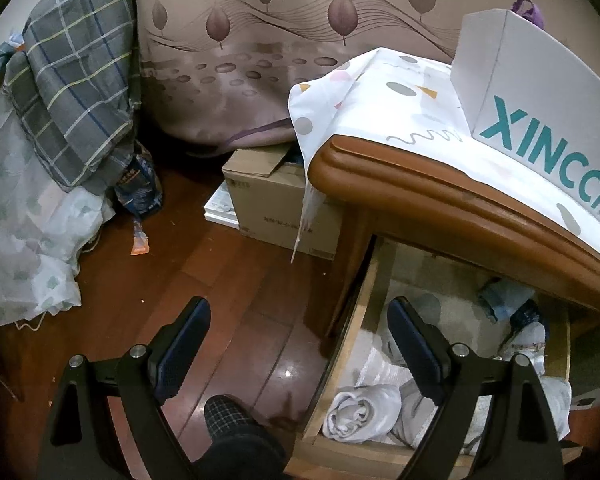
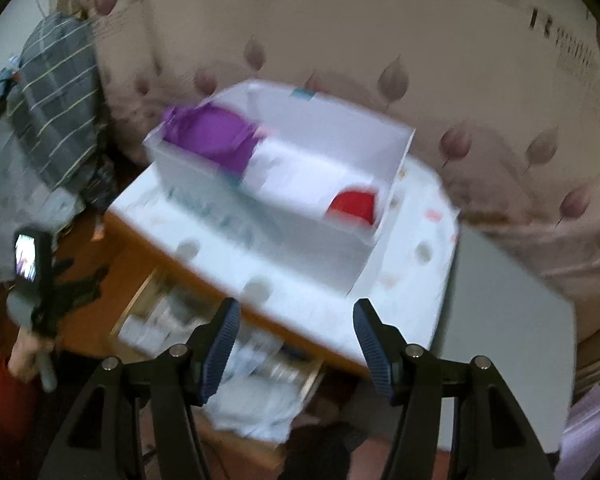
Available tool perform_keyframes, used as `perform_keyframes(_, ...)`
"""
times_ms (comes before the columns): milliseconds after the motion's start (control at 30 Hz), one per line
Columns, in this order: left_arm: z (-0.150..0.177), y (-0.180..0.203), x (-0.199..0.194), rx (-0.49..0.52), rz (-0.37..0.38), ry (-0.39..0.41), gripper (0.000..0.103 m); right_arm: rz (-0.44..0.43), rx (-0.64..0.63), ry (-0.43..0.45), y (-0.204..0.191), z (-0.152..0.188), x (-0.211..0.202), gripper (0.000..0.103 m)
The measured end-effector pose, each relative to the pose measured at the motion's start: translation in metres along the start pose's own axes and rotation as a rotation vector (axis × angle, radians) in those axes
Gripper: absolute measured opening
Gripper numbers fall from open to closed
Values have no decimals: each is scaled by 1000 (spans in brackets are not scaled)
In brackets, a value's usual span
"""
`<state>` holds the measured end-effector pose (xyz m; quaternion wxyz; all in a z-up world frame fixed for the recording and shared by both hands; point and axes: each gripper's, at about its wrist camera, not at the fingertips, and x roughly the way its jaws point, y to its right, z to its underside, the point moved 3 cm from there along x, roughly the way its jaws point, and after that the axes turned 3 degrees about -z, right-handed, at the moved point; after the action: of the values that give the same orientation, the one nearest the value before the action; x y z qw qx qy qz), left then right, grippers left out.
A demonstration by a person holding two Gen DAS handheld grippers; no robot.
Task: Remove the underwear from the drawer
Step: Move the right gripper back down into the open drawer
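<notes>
Below the nightstand (image 1: 440, 196) top, the drawer (image 1: 364, 304) is standing pulled out, with rolled pale underwear (image 1: 360, 408) lying at its front. You are holding the left gripper (image 1: 296, 344) wide open and empty, one finger over the floor (image 1: 236, 280), the other over the drawer. Your right gripper (image 2: 296, 344) is hanging spread and empty before the white box (image 2: 300, 216), which is carrying purple cloth (image 2: 216, 136) and red cloth (image 2: 352, 204); that view is blurring.

Cardboard box (image 1: 276, 200) beside plaid blanket (image 1: 76, 80)
</notes>
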<state>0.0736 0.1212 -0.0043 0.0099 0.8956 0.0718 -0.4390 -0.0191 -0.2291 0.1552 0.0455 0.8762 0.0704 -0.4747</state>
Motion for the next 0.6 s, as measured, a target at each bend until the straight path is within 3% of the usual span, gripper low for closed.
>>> perform_keyframes(167,1,1,2,-2,3,-11,88,-63,-5,-170,-19,56,66,60)
perform_keyframes(267,0,1,2,-3,12,-16,88,-75,-7,-225,-25,76,106,60)
perform_keyframes(467,0,1,1,-1,12,-9,88,-83,10,-253,-29,90,168,60)
perform_keyframes(600,0,-1,2,-16,15,-17,88,-43,-34,-272,-36,93,199,60)
